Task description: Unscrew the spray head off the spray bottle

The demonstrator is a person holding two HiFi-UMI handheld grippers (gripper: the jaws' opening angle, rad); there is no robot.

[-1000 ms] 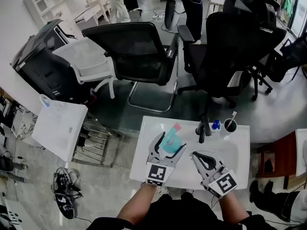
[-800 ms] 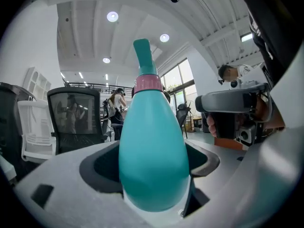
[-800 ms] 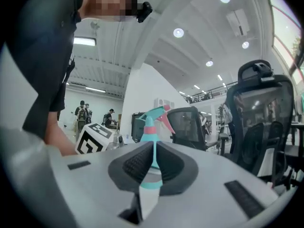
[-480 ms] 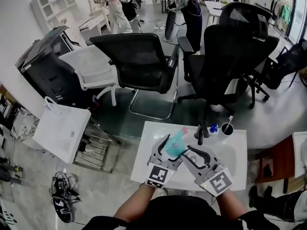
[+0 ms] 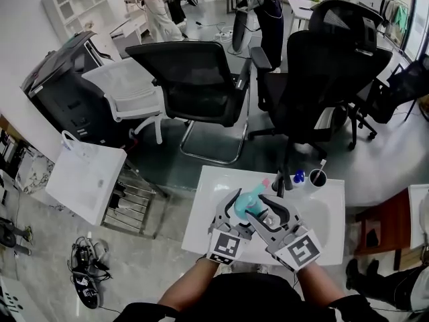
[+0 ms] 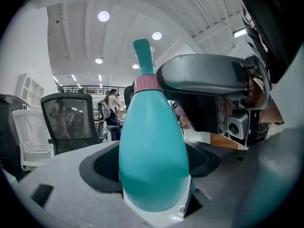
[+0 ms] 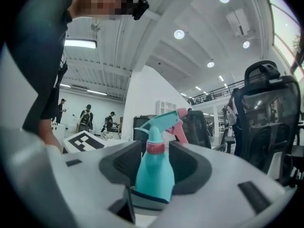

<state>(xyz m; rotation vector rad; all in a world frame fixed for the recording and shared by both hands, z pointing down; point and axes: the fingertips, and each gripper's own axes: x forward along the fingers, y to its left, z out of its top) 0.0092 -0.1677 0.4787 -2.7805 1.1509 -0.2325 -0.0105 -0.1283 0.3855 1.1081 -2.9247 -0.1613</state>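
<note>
Head view first: a smooth, glossy white table (image 5: 201, 213) is seen low in the frame on a shiny grey floor. Black mesh office chairs (image 5: 201, 79) are lined up across the top and a white plastic chair (image 5: 124, 89) sits up left. A dark cup (image 5: 319, 177) is parked near the table's far right edge. Above the tabletop the teal spray bottle (image 5: 249, 196) is gripped by the left gripper (image 5: 241, 205), with the right gripper (image 5: 273, 210) tucked in just beside it; both are grey plastic with black-and-white marker cubes. In the left gripper view the bottle's smooth, egg-shaped body is clamped between the dark textured pads and fills the lower middle. A pink collar (image 6: 147, 85) and thin neck poke up, and the other gripper's grey jaw is crowded in at upper right. In the right gripper view the jaws have just been opening and are spread apart. The bottle's neck is stood in the gap without being squeezed, and the teal spray head (image 7: 164, 119) with its pink trigger is seen just above, centre frame.
</note>
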